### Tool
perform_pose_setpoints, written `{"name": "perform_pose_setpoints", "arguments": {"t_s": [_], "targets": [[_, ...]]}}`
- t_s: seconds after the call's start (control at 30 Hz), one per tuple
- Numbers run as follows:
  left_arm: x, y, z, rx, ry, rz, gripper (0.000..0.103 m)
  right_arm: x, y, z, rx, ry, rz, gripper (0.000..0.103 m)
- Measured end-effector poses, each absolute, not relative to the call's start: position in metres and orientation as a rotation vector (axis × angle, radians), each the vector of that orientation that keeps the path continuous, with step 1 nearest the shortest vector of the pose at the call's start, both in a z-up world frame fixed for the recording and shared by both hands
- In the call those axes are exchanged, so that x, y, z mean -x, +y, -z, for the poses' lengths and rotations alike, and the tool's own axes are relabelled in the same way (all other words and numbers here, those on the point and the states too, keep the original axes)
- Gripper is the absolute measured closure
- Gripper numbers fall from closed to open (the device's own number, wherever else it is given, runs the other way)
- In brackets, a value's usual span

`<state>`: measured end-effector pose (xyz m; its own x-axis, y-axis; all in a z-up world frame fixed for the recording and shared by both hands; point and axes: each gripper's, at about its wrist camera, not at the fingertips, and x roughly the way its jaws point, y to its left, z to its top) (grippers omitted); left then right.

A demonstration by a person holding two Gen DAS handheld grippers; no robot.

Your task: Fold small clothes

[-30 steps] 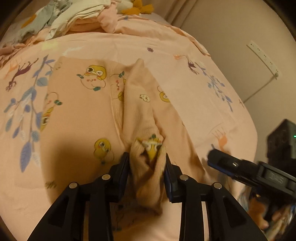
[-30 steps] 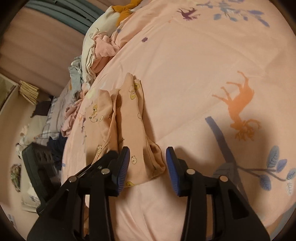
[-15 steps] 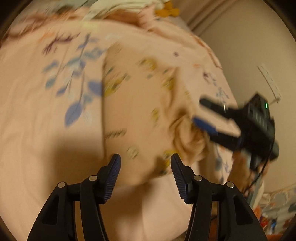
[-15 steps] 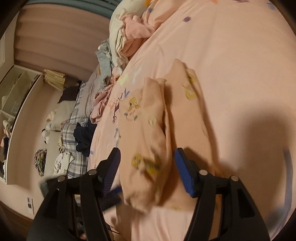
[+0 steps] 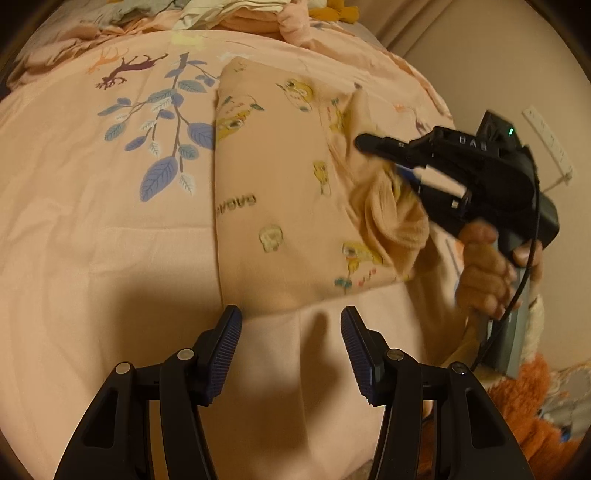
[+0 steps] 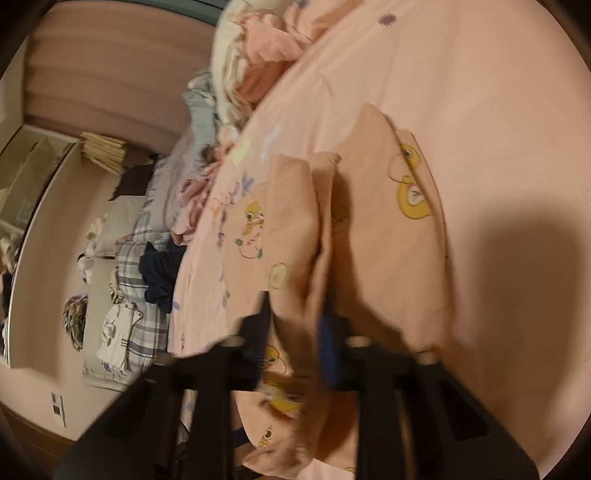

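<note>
A small peach garment with yellow cartoon prints (image 5: pixel 280 192) lies on the pink bedspread (image 5: pixel 92 221). My left gripper (image 5: pixel 291 332) is open and empty, just short of the garment's near hem. My right gripper (image 6: pixel 295 332) is shut on a bunched fold of the garment (image 6: pixel 299 266); the left wrist view shows it (image 5: pixel 417 162) holding a sleeve cuff (image 5: pixel 395 218) lifted at the garment's right side.
A heap of other clothes (image 5: pixel 236 14) lies at the far end of the bed. A wall with a power strip (image 5: pixel 546 140) is to the right. An orange plush toy (image 5: pixel 528 410) sits beside the bed. A plaid blanket and floor clutter (image 6: pixel 140 258) show past the bed's left side.
My left gripper let go of the cuff and drew back toward the near hem. My right gripper moved in and closed on the bunched cuff.
</note>
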<state>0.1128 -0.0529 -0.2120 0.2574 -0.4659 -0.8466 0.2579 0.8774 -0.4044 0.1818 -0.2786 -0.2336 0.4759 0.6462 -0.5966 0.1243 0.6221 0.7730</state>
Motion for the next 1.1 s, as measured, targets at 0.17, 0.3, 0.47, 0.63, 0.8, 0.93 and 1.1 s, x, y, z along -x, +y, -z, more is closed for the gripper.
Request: {"name": "perform_pose_setpoints", "arguments": {"t_s": [0.17,0.3,0.47,0.63,0.8,0.93,1.1], "targets": [[-0.108,-0.051,0.217,0.194,1.221,0.447,0.049,-0.185,-0.29,0.226,-0.946,0.952,-0.41,0.092],[-0.113,-0.055,0.211,0.211,1.195,0.417,0.049,-0.185,-0.298,0.218,-0.937,0.925,-0.388,0.092],[-0.115,-0.073,0.214,0.142,1.189,0.348,0.05,-0.179,-0.325,0.218,-0.987,0.884,-0.335,0.092],[-0.113,-0.077,0.22,0.075,1.15,0.315,0.056,-0.178,-0.343,0.233,-0.963,0.953,-0.212,0.087],[-0.115,-0.068,0.219,0.073,1.157,0.313,0.056,-0.167,-0.348,0.234,-0.929,1.011,-0.107,0.077],[-0.127,-0.065,0.225,0.125,1.155,0.324,0.056,-0.152,-0.341,0.187,-0.787,0.918,-0.114,0.077],[-0.121,-0.066,0.225,0.107,1.137,0.31,0.056,-0.156,-0.298,0.162,-0.661,0.907,-0.298,0.077]]}}
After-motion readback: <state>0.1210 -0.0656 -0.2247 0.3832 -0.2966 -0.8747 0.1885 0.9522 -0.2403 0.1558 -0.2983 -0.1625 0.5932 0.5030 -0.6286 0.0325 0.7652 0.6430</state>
